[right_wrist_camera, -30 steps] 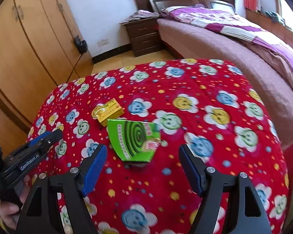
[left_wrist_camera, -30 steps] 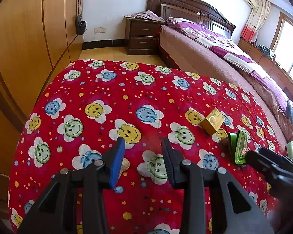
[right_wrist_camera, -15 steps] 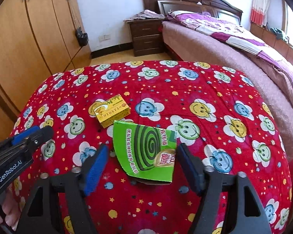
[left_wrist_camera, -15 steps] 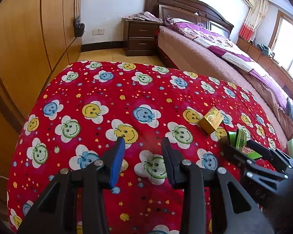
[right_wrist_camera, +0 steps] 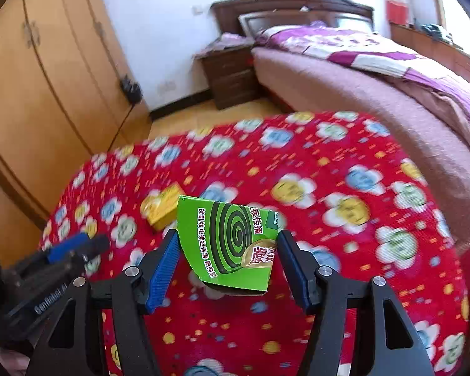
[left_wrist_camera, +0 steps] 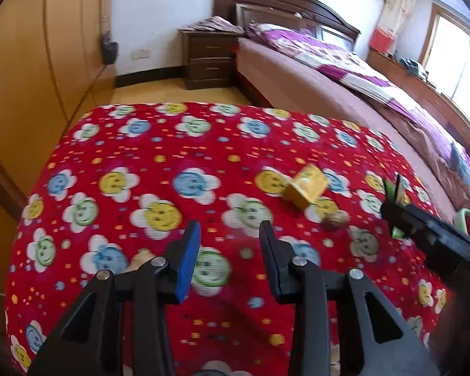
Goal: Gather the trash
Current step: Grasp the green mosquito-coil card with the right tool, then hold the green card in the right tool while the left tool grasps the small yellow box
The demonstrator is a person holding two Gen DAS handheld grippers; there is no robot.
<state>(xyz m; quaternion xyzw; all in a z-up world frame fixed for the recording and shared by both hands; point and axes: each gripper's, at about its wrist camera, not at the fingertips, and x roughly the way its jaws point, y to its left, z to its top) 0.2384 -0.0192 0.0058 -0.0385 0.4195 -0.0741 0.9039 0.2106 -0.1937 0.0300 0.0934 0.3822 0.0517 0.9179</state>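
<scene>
My right gripper is shut on a flat green mosquito-coil box, pads pressed on its two side edges, and holds it tilted above the red smiley-flower cloth. In the left wrist view that box shows edge-on in the right gripper. A small yellow box lies on the cloth, with a brown round scrap beside it. My left gripper hovers open over the cloth with nothing between its fingers. A pale scrap peeks out behind its left finger.
A green-rimmed container stands off the table's right edge. Wooden wardrobes line the left side. A bed and a dark nightstand lie beyond the table.
The right gripper has closed on the green box and lifted it off the cloth, which uncovered the brown scrap. The left gripper has shifted a little and stays open.
</scene>
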